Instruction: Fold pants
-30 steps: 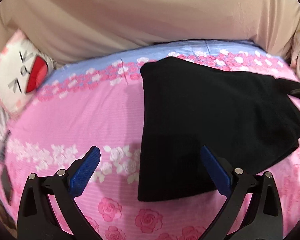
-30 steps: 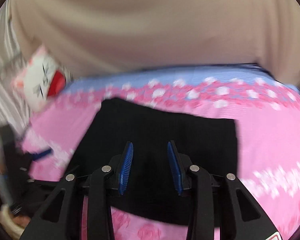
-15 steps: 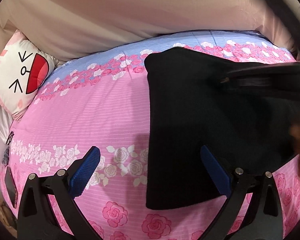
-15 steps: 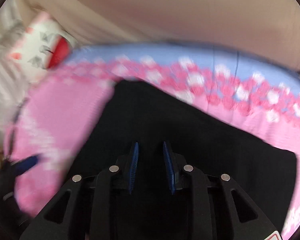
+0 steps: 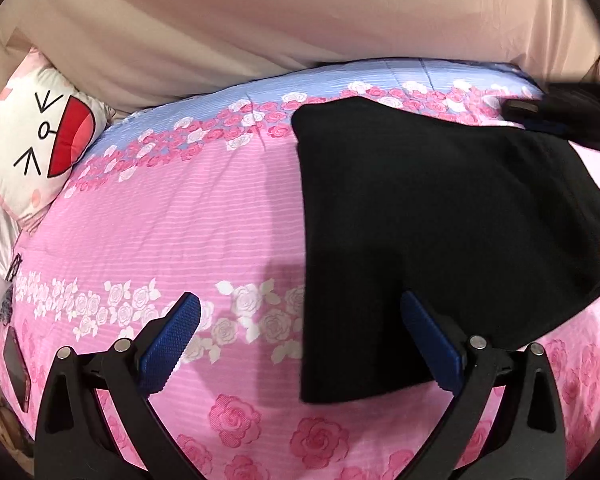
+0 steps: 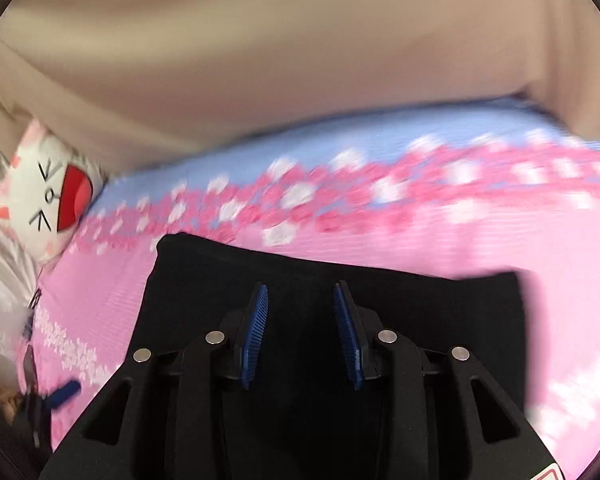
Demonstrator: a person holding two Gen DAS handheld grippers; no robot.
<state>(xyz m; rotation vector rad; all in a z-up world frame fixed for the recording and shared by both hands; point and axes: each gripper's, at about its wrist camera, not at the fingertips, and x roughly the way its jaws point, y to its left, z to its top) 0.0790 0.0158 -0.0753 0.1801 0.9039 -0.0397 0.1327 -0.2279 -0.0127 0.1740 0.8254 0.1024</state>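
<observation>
The black pants (image 5: 440,216), already folded into a compact slab, lie on the pink rose-print bedspread (image 5: 172,232), right of the bed's middle. Their long axis runs from the near edge toward the far blue band.

The left gripper (image 5: 300,336) hovers at the slab's near left corner with its jaws spread wide and nothing between them; one pad is over the bedspread, the other over black cloth. It looks the better placed arm for taking that near edge.

The right gripper (image 6: 300,320) is above the middle of the pants (image 6: 340,292), jaws narrowly parted, having just opened a little, and gripping nothing.

The left wrist view shows the slab's whole outline and a phone (image 5: 16,364) at the bed's left edge. The blurred right wrist view shows the far fold line sharply, and the cat-face cushion (image 6: 52,196) far left.
</observation>
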